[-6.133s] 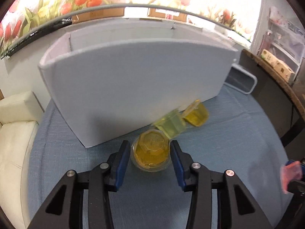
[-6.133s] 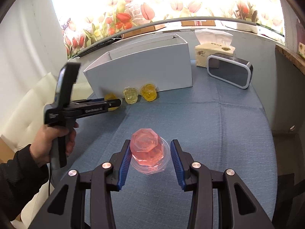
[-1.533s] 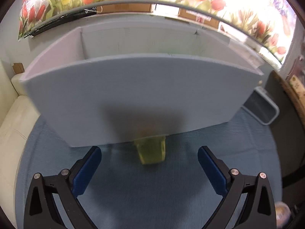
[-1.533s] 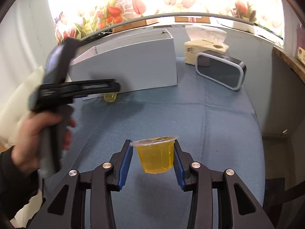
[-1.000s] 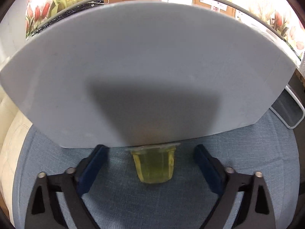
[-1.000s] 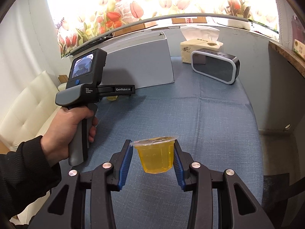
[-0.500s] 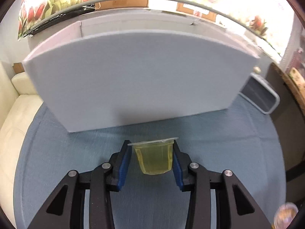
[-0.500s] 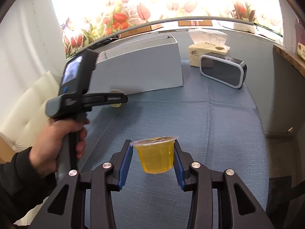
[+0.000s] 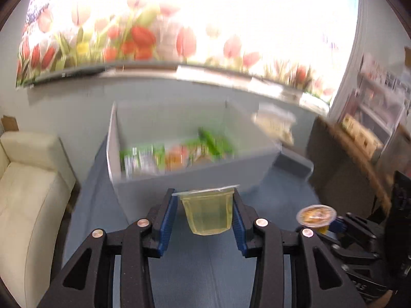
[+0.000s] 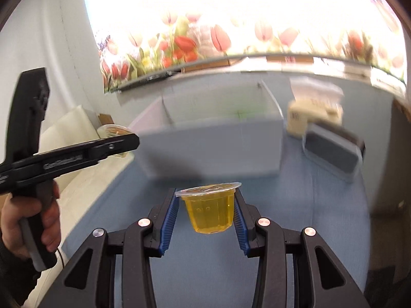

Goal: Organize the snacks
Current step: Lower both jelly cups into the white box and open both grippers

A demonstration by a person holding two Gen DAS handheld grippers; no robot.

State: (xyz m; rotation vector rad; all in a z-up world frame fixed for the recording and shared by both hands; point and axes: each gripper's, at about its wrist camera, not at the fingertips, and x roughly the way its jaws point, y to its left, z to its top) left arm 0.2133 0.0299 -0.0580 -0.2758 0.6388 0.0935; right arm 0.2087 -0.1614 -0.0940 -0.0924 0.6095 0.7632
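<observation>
Left wrist view: left claw clamps a pale-green translucent jelly cup; the open grey rectangular box lies just ahead at twelve o'clock, nearer than to the right claw, gripping its amber jelly cup.

A box stood on the worktop with packets inside it. A tissue box and a clock sat to its right, a sofa to its left.
</observation>
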